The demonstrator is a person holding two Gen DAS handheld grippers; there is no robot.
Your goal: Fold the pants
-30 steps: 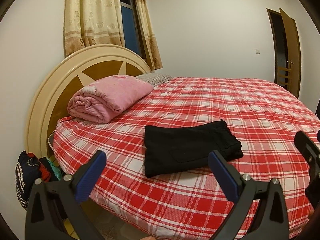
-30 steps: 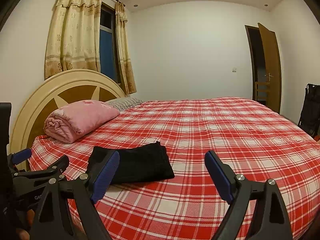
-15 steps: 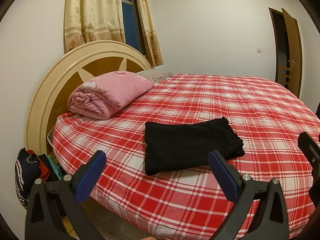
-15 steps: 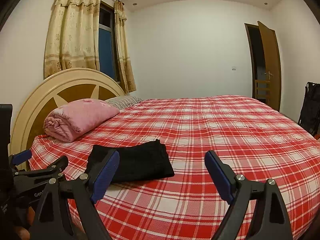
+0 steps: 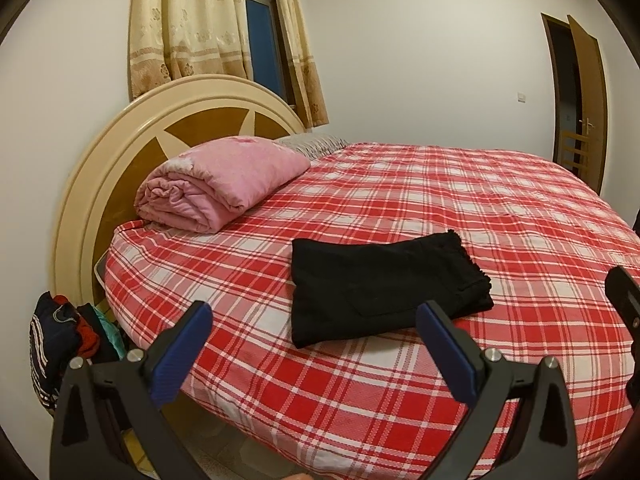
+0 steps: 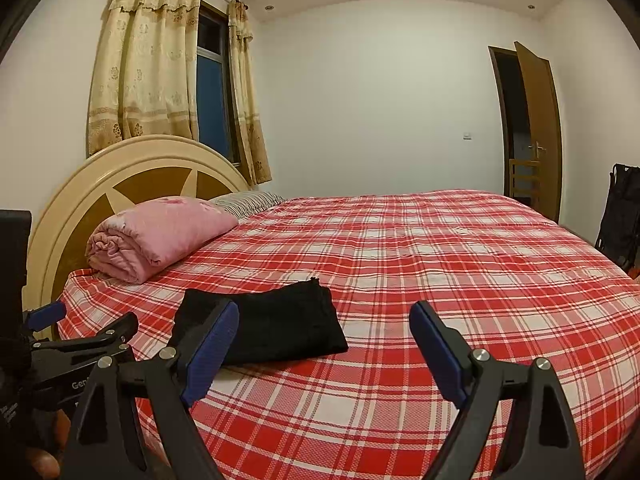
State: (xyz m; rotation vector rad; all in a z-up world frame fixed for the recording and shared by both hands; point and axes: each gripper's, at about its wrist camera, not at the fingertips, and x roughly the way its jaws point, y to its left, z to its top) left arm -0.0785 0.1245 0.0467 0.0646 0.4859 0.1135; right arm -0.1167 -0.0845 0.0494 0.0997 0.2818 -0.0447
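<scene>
The black pants lie folded in a flat rectangle near the front edge of the red plaid bed; they also show in the right wrist view. My left gripper is open and empty, held back from the bed edge, below and in front of the pants. My right gripper is open and empty, also off the bed, to the right of the pants. The left gripper shows at the left edge of the right wrist view.
A rolled pink blanket and a striped pillow lie by the round headboard. A pile of clothes sits on the floor left of the bed. An open door and a black object stand at the far right.
Both grippers have drawn slightly back and tilted; the pants sit a little higher in the left view. The pants have not moved on the bed. Both grippers stay open.
</scene>
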